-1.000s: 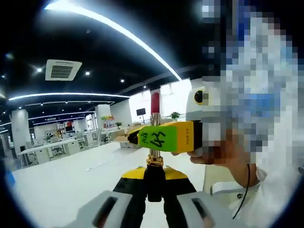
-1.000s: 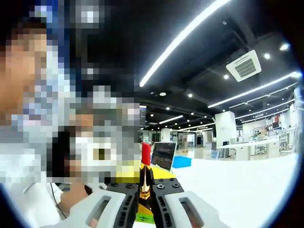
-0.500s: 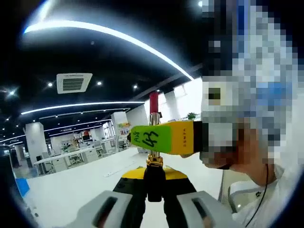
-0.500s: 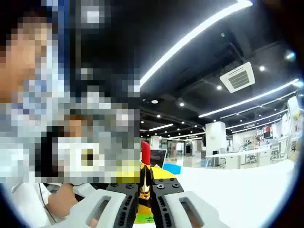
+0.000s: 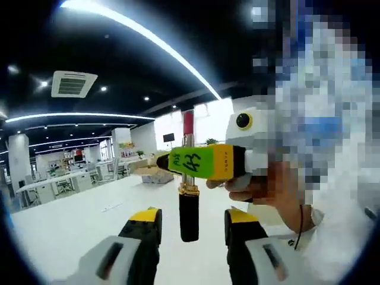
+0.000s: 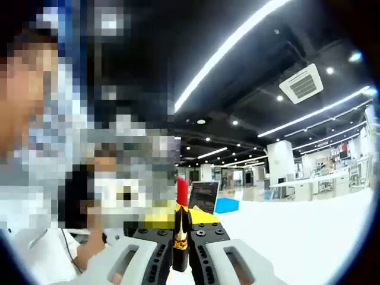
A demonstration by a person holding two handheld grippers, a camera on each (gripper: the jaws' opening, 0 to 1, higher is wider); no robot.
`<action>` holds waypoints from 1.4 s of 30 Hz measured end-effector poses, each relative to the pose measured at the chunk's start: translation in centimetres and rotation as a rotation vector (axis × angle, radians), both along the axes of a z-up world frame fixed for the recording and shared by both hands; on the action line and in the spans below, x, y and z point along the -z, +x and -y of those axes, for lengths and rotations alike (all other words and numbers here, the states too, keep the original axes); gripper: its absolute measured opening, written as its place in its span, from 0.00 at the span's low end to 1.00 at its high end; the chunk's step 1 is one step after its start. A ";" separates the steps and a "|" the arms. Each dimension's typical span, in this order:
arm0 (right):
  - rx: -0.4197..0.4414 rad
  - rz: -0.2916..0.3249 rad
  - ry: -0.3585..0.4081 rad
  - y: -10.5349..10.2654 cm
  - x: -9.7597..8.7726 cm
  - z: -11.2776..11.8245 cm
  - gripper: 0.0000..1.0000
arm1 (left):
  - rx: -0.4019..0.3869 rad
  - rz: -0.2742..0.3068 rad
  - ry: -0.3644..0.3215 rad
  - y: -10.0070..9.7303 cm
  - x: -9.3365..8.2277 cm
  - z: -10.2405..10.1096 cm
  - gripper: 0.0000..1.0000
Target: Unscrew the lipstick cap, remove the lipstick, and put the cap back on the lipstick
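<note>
- In the left gripper view, my left gripper (image 5: 189,227) stands with its two yellow-tipped black jaws spread wide apart and nothing between them touching either jaw.
- The black lipstick tube with a gold collar and a red bullet extended at the top (image 5: 188,178) hangs upright in the gap between those jaws, its black base clear of both of them.
- Crossing that tube from the right side of this view is my right gripper (image 5: 199,161), seen from its side as a yellow and green block with black handwriting on the green part; it is clamped around the tube's upper section just above the gold collar, and the red tip rises above it.
- A hand (image 5: 274,191) grips the right gripper's handle at the right of the left gripper view.
- Below and behind the lipstick lies the wide white worktop (image 5: 71,219), running back toward rows of office desks under a dark ceiling with strip lights.
- In the right gripper view, the right gripper (image 6: 181,237) has its black ribbed jaws closed tight on the lipstick tube (image 6: 181,221), which stands upright between them with the gold collar at the jaw tips and the red bullet sticking up beyond.
- To the right in that view the white worktop (image 6: 297,228) stretches away.
</note>
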State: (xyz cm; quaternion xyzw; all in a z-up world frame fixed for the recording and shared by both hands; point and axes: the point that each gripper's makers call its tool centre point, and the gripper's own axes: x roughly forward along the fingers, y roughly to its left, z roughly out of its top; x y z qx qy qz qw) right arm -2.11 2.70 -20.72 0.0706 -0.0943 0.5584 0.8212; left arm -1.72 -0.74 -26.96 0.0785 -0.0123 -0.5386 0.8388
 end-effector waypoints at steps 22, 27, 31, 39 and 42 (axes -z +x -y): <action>-0.364 -0.161 0.029 -4.0 0.7 -1.7 0.06 | 0.429 -0.202 -0.115 -5.5 -0.6 0.4 0.29; -0.388 -0.151 0.012 -4.8 1.0 -2.1 0.06 | 0.456 -0.229 -0.127 -5.8 -0.8 0.3 0.23; -0.404 -0.146 -0.002 -5.2 1.2 -2.3 0.06 | 0.468 -0.242 -0.131 -6.1 -0.8 0.3 0.22; -0.433 -0.158 -0.010 -5.8 1.6 -2.6 0.06 | 0.489 -0.265 -0.121 -6.5 -0.5 0.3 0.15; -0.436 -0.158 -0.012 -5.9 1.7 -2.7 0.06 | 0.488 -0.268 -0.119 -6.6 -0.4 0.3 0.15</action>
